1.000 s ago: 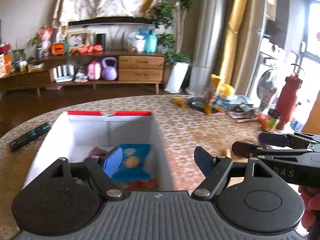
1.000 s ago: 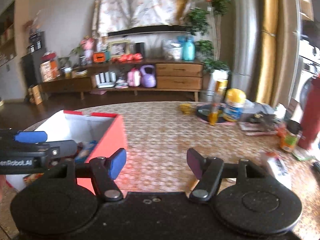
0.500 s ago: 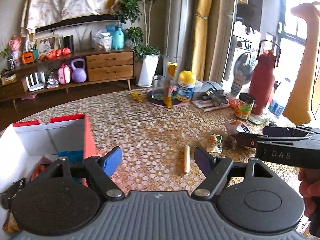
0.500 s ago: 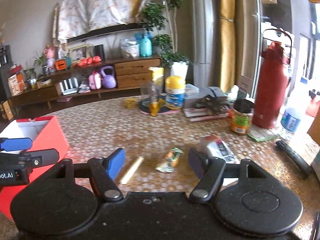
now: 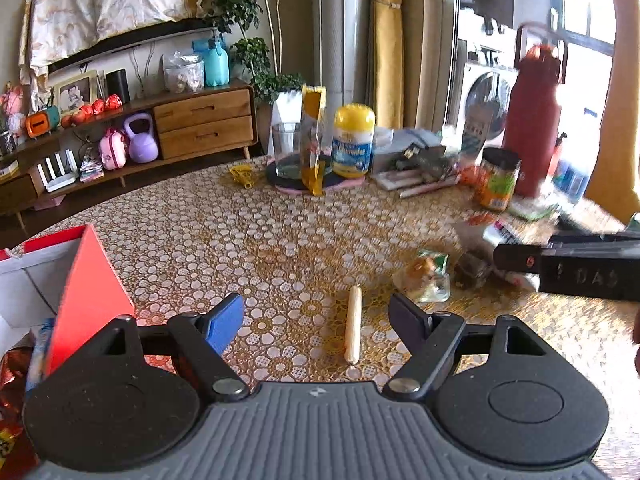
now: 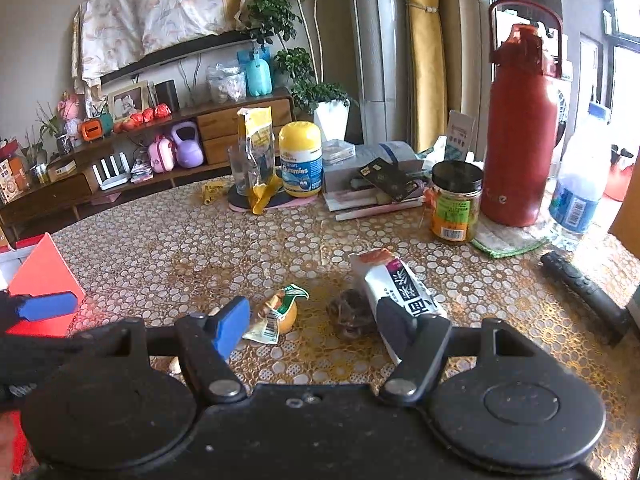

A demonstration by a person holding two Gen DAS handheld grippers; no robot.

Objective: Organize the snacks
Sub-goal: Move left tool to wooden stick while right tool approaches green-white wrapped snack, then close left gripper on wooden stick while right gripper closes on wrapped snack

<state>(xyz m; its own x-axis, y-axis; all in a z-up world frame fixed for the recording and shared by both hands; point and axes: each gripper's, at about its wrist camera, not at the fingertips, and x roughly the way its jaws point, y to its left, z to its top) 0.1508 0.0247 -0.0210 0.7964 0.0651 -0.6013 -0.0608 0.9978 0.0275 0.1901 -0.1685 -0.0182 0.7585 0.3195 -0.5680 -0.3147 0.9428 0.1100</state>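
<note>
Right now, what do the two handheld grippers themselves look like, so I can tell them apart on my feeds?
Both are black two-finger tools with round pivot discs and silver screws. The left gripper has a ribbed grey body with one blue pad and one dark pad. The right gripper has a smooth black body, also with a blue pad, and raised DAS lettering on its side.

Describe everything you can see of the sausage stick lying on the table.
The sausage stick is a slim, pale tan cylinder with pinched ends, apparently sealed in a smooth casing. It lies flat on the gold-patterned tablecloth, pointing roughly away from the camera, between the open fingers of the left gripper. Nothing touches it but the cloth.
</note>
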